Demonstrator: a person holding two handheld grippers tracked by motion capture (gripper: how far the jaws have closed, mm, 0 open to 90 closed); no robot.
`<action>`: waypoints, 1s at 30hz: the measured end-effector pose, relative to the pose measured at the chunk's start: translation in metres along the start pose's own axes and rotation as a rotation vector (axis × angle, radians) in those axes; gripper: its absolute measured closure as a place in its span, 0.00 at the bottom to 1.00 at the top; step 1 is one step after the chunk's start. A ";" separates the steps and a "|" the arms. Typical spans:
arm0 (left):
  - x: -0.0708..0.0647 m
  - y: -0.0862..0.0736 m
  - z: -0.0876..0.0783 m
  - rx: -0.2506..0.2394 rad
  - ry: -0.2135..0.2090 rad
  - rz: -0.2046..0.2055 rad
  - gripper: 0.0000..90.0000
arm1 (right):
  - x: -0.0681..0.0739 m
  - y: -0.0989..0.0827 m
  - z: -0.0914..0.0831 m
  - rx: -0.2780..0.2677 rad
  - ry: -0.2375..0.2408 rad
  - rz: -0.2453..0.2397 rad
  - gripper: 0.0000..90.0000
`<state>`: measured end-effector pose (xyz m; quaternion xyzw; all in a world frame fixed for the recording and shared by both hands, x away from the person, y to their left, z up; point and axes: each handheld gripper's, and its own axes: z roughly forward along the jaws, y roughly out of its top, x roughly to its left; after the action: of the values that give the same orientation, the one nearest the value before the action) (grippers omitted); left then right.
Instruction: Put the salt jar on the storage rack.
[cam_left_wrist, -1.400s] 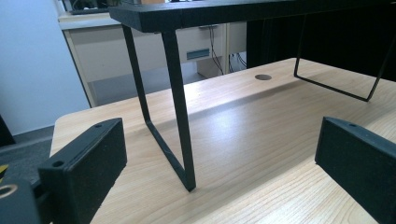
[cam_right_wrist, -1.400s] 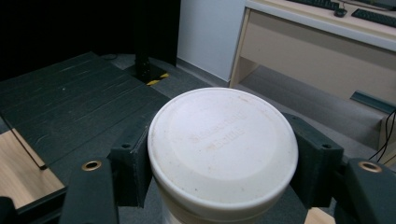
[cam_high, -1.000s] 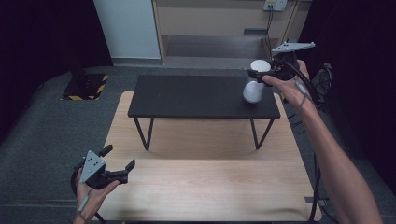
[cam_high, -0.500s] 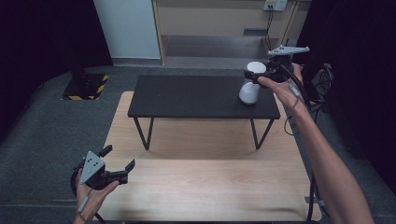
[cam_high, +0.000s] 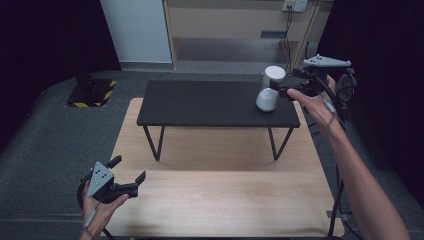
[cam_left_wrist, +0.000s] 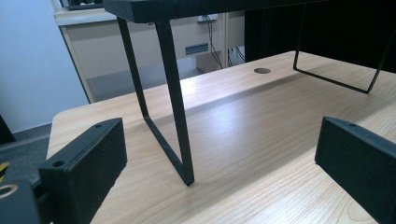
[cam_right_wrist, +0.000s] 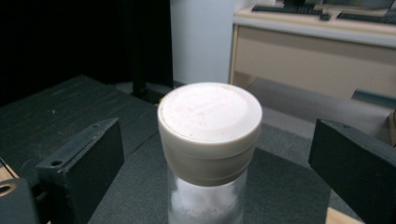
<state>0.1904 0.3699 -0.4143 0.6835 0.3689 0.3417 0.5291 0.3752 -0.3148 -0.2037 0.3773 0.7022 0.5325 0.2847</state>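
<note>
A frosted jar with a wide off-white cap stands upright at the right end of a low black table. My right gripper is level with the cap and comes at it from the right. It is open, and in the right gripper view the jar rises in the gap ahead of its wide-apart jaws, with neither pad touching it. My left gripper is open and holds nothing, low over the front left corner of the wooden table.
The black table stands on thin wire legs on the wooden table. The wooden top has a cable hole. A cabinet and a grey carpet lie beyond. A cable trails from the right gripper.
The right hand has sunk a little beside the jar, and its top plate now sits lower. The jar and the left gripper have stayed where they were.
</note>
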 end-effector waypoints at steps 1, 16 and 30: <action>0.000 0.000 0.000 0.000 -0.002 0.000 0.01 | 0.000 -0.002 -0.004 -0.015 0.005 0.009 0.03; -0.002 0.003 0.003 0.000 -0.026 0.020 0.01 | 0.009 -0.026 -0.069 -0.096 0.030 0.015 0.00; -0.002 0.003 0.004 0.006 -0.032 0.017 0.01 | 0.006 -0.037 -0.084 -0.110 0.035 0.020 0.01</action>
<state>0.1931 0.3662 -0.4118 0.6935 0.3555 0.3343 0.5300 0.2957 -0.3600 -0.2162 0.3586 0.6731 0.5795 0.2873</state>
